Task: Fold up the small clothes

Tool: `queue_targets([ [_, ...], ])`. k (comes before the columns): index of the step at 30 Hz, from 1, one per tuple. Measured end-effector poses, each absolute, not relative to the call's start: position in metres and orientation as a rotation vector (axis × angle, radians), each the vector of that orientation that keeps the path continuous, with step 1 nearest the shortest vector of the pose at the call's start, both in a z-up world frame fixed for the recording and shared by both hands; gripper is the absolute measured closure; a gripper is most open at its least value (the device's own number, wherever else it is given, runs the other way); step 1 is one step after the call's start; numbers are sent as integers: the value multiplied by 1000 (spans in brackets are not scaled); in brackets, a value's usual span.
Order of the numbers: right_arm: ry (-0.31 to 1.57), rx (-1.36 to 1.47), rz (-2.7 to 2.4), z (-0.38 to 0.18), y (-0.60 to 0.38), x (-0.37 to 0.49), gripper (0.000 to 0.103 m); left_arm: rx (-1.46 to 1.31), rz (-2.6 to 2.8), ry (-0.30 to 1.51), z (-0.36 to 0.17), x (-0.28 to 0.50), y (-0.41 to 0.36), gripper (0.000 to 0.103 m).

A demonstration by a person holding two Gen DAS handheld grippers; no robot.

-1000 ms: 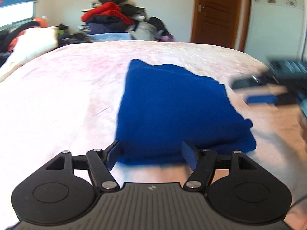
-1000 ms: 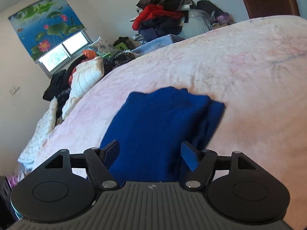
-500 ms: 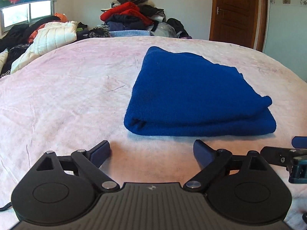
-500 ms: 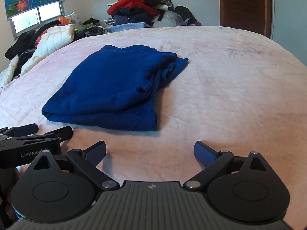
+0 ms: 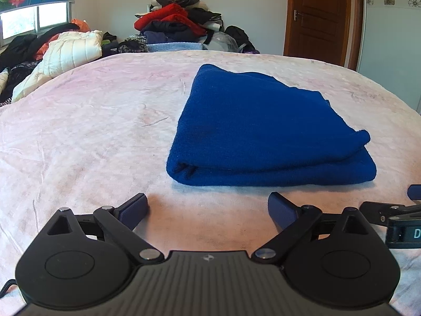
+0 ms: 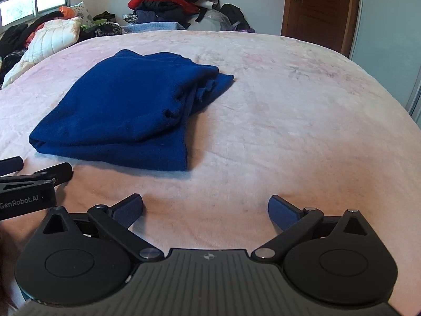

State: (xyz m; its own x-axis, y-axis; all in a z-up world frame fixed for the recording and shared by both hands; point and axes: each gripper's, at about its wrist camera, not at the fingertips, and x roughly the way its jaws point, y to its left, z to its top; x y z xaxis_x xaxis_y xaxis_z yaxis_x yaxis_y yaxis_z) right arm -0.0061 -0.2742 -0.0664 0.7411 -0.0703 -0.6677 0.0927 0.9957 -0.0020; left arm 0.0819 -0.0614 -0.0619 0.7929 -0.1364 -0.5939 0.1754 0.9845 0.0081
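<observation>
A folded blue knit garment lies flat on a bed covered by a pale pink blanket. In the left wrist view it sits right of centre in the middle of the frame, its thick folded edge facing the camera and its looser layered edges to the right. In the right wrist view the same garment lies in the left half of the frame, with its stacked, slightly uneven layers showing along its right side.

The left tool fills the bottom of its own view, spread wide with nothing between its blue-padded fingers, just short of the garment's near edge and not touching it. The right tool is likewise spread wide and empty, over bare blanket to the right of the garment. Each tool shows in the other's view: the right tool at the lower right edge of the left view, the left tool at the lower left edge of the right view, near the garment's front corner.

At the top of both frames, a heap of mixed clothes is piled beyond the bed, with a white quilted jacket at upper left below a window, and a brown wooden door at upper right.
</observation>
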Motion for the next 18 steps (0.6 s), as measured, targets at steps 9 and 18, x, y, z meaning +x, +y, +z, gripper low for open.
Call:
queue_targets([
  [9, 693, 45, -95, -71, -275, -7, 1, 61, -173, 632, -62, 82, -61, 3],
  [18, 692, 44, -94, -71, -274, -8, 1, 67, -171, 633, -62, 82, -62, 3],
])
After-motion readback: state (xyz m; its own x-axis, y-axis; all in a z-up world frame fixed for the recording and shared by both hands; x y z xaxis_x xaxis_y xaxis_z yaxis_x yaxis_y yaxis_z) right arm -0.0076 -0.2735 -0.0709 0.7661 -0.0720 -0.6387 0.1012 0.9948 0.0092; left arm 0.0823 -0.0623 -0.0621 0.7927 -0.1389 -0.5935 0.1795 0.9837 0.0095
